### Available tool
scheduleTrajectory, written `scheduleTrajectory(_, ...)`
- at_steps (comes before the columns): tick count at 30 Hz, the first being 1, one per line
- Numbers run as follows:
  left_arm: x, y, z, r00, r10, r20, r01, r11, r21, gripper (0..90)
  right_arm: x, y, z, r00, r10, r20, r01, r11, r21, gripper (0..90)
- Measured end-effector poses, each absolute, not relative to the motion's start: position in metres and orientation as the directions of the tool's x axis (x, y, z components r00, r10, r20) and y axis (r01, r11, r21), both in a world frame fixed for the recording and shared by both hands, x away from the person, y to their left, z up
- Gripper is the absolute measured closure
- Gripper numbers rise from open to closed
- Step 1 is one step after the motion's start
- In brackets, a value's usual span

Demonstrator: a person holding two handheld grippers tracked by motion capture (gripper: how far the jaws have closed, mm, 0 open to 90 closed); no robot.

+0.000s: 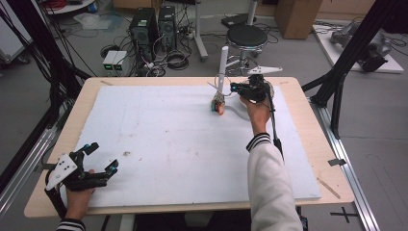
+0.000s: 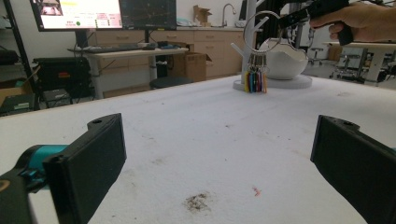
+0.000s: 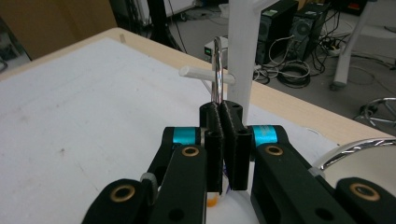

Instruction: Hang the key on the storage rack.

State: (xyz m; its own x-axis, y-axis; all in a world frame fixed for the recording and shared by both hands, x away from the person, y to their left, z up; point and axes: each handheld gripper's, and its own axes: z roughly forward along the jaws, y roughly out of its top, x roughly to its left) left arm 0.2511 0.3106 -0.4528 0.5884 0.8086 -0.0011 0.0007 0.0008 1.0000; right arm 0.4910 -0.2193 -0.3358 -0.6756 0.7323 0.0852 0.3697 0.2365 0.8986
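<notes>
Jaws on the right gripper (image 3: 224,135) are pinching shut on the metal key ring (image 3: 217,70), holding it up against a peg (image 3: 205,73) of the white stand (image 1: 222,65) at the far right of the surface (image 1: 159,139); coloured tags (image 2: 254,80) are hanging below the ring. Left gripper (image 2: 219,163) is idling near the front-left corner, jaws spread wide, gripping nothing. Risk as I'm reading it: ring is being held edge-on in a thin pinch, so it could be twisting or slipping off the peg tip, or tugging the stand over.
</notes>
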Motion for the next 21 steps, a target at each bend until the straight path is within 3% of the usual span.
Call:
scheduleTrajectory(15, 0.251, 0.310, -0.453, 0.588, 0.809, -0.001, -0.001, 0.002, 1.000, 3.8, 0.497, -0.217, -0.345, -0.648, 0.754, 0.107, 0.419, 0.236, 0.877, 88.1)
scheduleTrajectory(21, 0.251, 0.311, -0.453, 0.588, 0.809, 0.001, -0.002, 0.001, 1.000, 3.8, 0.497, -0.215, -0.348, -0.637, 0.764, 0.098, 0.427, 0.245, 0.871, 83.3)
